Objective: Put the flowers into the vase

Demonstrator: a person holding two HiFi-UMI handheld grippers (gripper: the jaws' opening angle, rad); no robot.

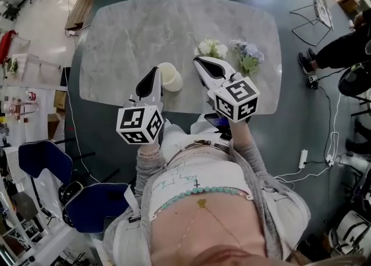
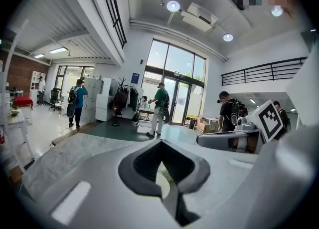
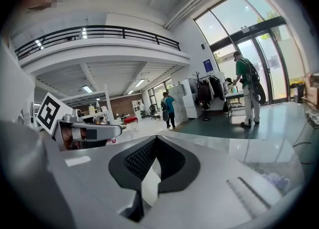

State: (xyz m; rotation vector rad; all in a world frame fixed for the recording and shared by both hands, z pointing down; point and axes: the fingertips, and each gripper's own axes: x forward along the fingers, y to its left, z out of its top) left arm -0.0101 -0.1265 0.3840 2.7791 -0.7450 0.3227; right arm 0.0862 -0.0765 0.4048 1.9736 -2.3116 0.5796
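A cream vase (image 1: 170, 77) stands near the front edge of the marble table (image 1: 127, 33). White flowers (image 1: 212, 48) and pale blue flowers (image 1: 248, 55) lie on the table to its right. My left gripper (image 1: 155, 72) is shut and empty, its tips just left of the vase. My right gripper (image 1: 199, 60) is also shut and empty, its tips beside the white flowers. In the left gripper view the jaws (image 2: 160, 143) meet at the tip, with a cream patch showing behind them. The right gripper view shows its jaws (image 3: 155, 138) closed, and blue petals (image 3: 276, 180) low on the right.
Blue chairs (image 1: 40, 160) stand left of me on the floor. A wire chair (image 1: 316, 10) and a seated person's shoes (image 1: 306, 62) are right of the table. Cables and a power strip (image 1: 302, 157) lie on the floor. People (image 2: 159, 108) stand far behind the table.
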